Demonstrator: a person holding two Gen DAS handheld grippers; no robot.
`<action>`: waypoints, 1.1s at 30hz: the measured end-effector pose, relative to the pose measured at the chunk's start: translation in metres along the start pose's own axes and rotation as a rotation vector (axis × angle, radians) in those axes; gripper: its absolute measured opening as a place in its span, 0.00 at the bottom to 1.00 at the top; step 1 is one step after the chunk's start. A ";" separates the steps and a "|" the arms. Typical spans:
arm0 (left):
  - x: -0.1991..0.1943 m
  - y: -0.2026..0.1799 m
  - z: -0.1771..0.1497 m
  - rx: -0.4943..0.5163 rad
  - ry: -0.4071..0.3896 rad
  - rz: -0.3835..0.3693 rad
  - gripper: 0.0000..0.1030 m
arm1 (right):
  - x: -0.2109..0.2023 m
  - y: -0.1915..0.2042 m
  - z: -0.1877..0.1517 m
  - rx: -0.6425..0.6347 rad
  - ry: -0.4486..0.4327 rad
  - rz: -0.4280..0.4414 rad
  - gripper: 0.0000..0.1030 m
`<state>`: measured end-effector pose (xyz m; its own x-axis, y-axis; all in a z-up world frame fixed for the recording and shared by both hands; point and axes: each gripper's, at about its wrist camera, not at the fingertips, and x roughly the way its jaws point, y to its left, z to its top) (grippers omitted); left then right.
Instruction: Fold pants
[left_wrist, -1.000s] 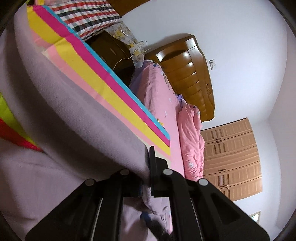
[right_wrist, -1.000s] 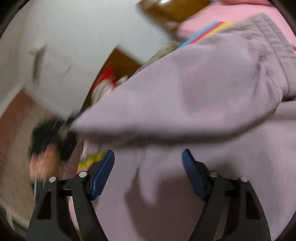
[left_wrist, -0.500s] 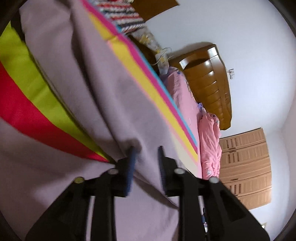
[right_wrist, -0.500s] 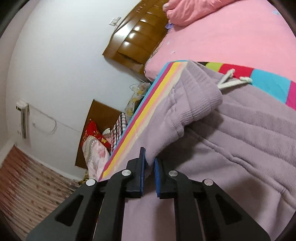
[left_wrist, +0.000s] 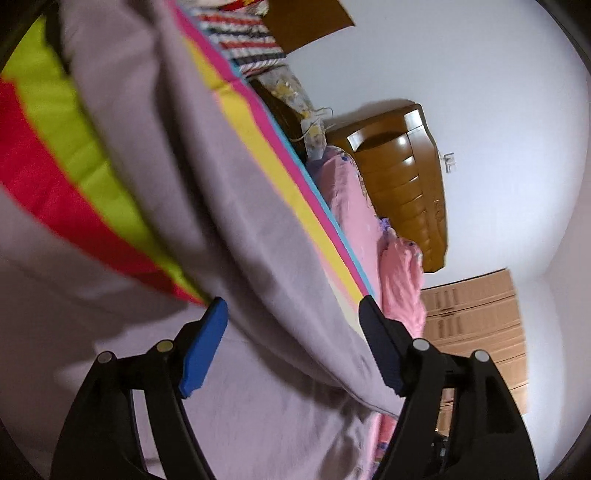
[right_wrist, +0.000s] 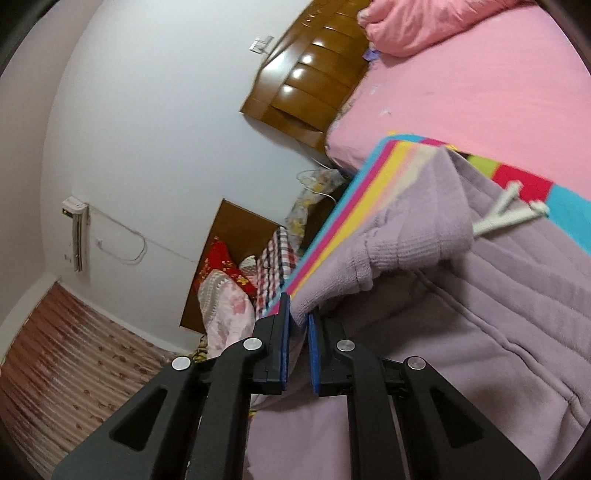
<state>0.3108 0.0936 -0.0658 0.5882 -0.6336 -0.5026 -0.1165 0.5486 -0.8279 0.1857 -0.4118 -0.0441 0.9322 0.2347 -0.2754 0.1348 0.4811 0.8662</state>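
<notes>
Lilac pants (right_wrist: 461, 332) lie spread over a striped mat (right_wrist: 373, 184) on the pink bed (right_wrist: 480, 92). The right gripper (right_wrist: 298, 325) has just closed, its blue pads pinching the ribbed cuff edge between them. The left gripper (left_wrist: 291, 332) has just been opening and stands wide, a raised fold of the pants (left_wrist: 229, 206) running loosely between its fingers (left_wrist: 201, 350), unclamped.

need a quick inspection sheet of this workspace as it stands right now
surface: pink bed sheet under a rainbow-striped mat.
job's things: lilac fleece pants with white drawstring, partly folded.
clutter: pink quilt; pile of patterned bedding beside the bed.
grippers: left gripper open, jaws just opened, fabric fold between them; right gripper shut on the pants' ribbed cuff.
cables: white cord on wall.
surroundings: wooden headboard, wardrobe.
</notes>
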 end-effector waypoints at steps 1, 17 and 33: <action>0.004 -0.005 0.005 0.012 -0.016 0.023 0.69 | -0.001 0.001 0.001 -0.002 -0.001 0.001 0.11; -0.110 -0.076 -0.055 0.440 -0.208 0.001 0.04 | -0.045 0.000 0.036 -0.149 0.103 0.092 0.11; -0.093 0.033 -0.147 0.323 -0.005 0.159 0.24 | -0.104 -0.099 -0.045 -0.144 0.196 -0.196 0.25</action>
<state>0.1344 0.0901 -0.0834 0.5871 -0.5243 -0.6168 0.0515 0.7846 -0.6179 0.0607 -0.4455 -0.1198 0.8089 0.2773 -0.5184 0.2433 0.6448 0.7246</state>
